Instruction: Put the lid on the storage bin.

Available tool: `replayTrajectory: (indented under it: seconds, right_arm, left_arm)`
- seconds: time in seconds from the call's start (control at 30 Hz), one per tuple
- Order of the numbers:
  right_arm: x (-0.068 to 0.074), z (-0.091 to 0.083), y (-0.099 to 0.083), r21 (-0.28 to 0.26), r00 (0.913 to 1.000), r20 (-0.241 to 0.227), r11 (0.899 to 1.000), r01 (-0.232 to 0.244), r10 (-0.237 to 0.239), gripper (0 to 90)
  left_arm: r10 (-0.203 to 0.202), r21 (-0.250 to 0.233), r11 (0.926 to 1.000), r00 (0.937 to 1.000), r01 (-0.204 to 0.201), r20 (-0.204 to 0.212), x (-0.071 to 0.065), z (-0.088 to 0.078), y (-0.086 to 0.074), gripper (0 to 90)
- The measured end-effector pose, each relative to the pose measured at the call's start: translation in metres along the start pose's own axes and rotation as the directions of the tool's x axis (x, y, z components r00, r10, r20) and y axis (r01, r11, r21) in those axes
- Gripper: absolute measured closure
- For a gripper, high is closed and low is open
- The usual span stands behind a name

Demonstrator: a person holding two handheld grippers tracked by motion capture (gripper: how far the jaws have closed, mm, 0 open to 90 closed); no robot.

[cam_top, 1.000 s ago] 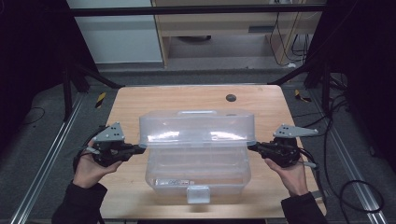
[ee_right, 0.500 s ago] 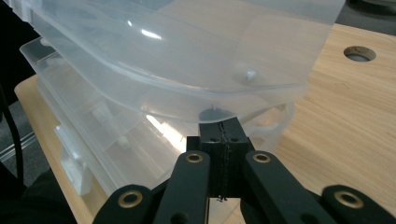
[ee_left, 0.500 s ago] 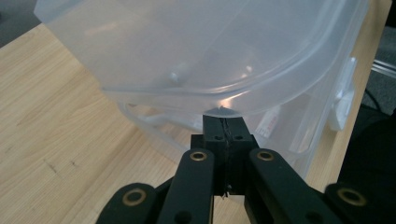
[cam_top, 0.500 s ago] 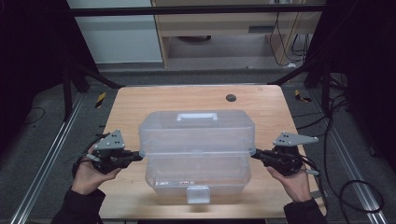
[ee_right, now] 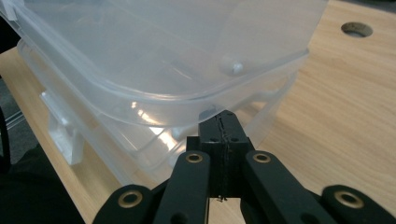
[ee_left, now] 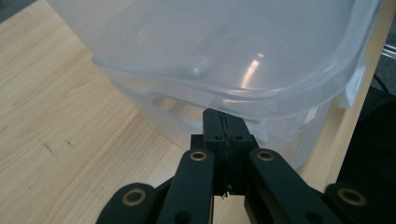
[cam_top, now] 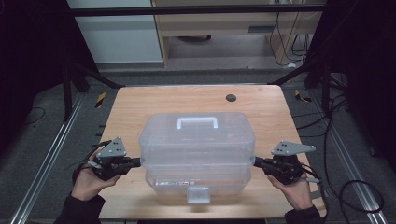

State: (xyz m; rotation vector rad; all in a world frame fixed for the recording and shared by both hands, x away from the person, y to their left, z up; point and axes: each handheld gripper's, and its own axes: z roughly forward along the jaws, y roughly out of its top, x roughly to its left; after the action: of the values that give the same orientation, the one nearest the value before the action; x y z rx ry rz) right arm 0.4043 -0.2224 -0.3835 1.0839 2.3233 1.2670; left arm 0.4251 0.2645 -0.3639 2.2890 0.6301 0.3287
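Two grippers, left gripper (cam_top: 138, 162) and right gripper (cam_top: 256, 162), both clenched with nothing between the jaws, tips under the lid (cam_top: 197, 135) rim at opposite ends of one clear plastic storage box (cam_top: 196, 179). White handle (cam_top: 196, 122) on top, front latch (cam_top: 197, 195). It sits near the front edge of one wooden table (cam_top: 140, 100) with one dark hole (cam_top: 230, 97); grey floor around.

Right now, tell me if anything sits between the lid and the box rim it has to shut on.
Nothing visible does. The lid hangs just above the box, with open space under its edge in both gripper views. The left gripper and right gripper, jaws shut, are tucked under the lid's end edges, outside the box walls.
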Motion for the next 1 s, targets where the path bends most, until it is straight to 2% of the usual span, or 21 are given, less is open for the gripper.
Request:
replayTrajectory:
  seconds: [0.1,0.13,0.23,0.3,0.37,0.43,0.5,0.53,0.57,0.6,0.63,0.67,0.8,0.83,0.87,0.9,0.93,1.0]
  right_arm:
    - [0.000,0.006,-0.007,0.048,0.9997,0.021,0.999,0.014,-0.015,90.0]
    - [0.000,0.006,-0.007,0.048,0.9997,0.021,0.999,0.014,-0.015,90.0]
    - [0.002,0.010,-0.010,0.110,0.9966,0.066,0.993,0.043,-0.050,90.0]
    - [-0.001,0.012,-0.012,0.110,0.9970,0.062,0.993,0.039,-0.046,90.0]
    - [-0.005,0.014,-0.015,0.133,0.9931,0.101,0.990,0.047,-0.060,90.0]
    - [-0.011,0.014,-0.018,0.133,0.9903,0.131,0.991,0.027,-0.045,90.0]
    - [-0.021,0.013,-0.023,0.100,0.9854,0.170,0.995,-0.009,-0.008,88.0]
    - [-0.021,0.013,-0.023,0.100,0.9854,0.170,0.995,-0.009,-0.008,88.0]
    - [-0.023,0.013,-0.024,0.092,0.9818,0.189,0.996,-0.005,-0.012,86.4]
    - [-0.025,0.012,-0.024,0.076,0.9747,0.223,0.997,0.002,-0.019,83.8]
    - [-0.027,0.011,-0.024,0.060,0.9714,0.237,0.998,0.001,-0.016,82.0]
    - [-0.030,0.011,-0.024,0.043,0.9668,0.256,0.999,-0.013,0.001,79.9]
    - [-0.038,0.010,-0.023,0.030,0.9535,0.301,0.999,-0.029,0.019,70.2]
    - [-0.041,0.010,-0.025,0.016,0.9520,0.305,0.999,-0.032,0.026,67.9]
    - [-0.046,0.010,-0.029,-0.009,0.9513,0.303,0.998,-0.057,0.057,65.2]
    - [-0.050,0.010,-0.032,-0.012,0.9477,0.310,0.997,-0.077,0.077,62.7]
    - [-0.056,0.010,-0.037,-0.017,0.9402,0.330,0.996,-0.085,0.086,59.0]
    - [-0.065,0.010,-0.044,-0.032,0.9321,0.343,0.993,-0.113,0.117,53.0]
  left_arm:
    - [-0.012,0.017,0.9998,0.9999,0.012,-0.008,0.003,0.004,-0.006,90.0]
    - [-0.020,0.018,0.9996,0.9998,0.020,-0.007,0.004,0.005,-0.009,90.0]
    - [-0.044,0.027,0.9986,0.9987,0.045,-0.024,0.009,0.008,-0.016,90.0]
    - [-0.068,0.028,0.9972,0.9970,0.069,-0.036,0.013,0.010,-0.020,90.0]
    - [-0.092,0.026,0.9953,0.9941,0.094,-0.057,0.017,0.011,-0.025,90.0]
    - [-0.119,0.012,0.9927,0.9902,0.120,-0.074,0.020,0.012,-0.028,90.0]
    - [-0.144,0.003,0.9894,0.9847,0.145,-0.098,0.025,0.013,-0.032,89.6]
    - [-0.154,-0.002,0.9879,0.9814,0.155,-0.114,0.027,0.013,-0.033,89.6]
    - [-0.177,-0.016,0.9842,0.9754,0.176,-0.131,0.030,0.014,-0.035,89.0]
    - [-0.196,-0.026,0.9805,0.9703,0.195,-0.141,0.033,0.014,-0.037,88.1]
    - [-0.218,-0.046,0.9760,0.9621,0.213,-0.164,0.036,0.015,-0.039,86.1]
    - [-0.229,-0.052,0.9735,0.9580,0.223,-0.173,0.037,0.015,-0.041,84.6]
    - [-0.272,-0.092,0.9619,0.9341,0.258,-0.231,0.046,0.018,-0.050,72.9]
    - [-0.286,-0.108,0.9575,0.9252,0.267,-0.249,0.049,0.019,-0.054,70.3]
    - [-0.294,-0.114,0.9552,0.9186,0.273,-0.264,0.051,0.019,-0.056,66.7]
    - [-0.310,-0.118,0.9503,0.9087,0.288,-0.279,0.054,0.019,-0.060,65.1]
    - [-0.318,-0.126,0.9476,0.9036,0.293,-0.287,0.055,0.020,-0.062,62.3]
    - [-0.329,-0.140,0.9438,0.8889,0.299,-0.319,0.059,0.020,-0.068,55.4]
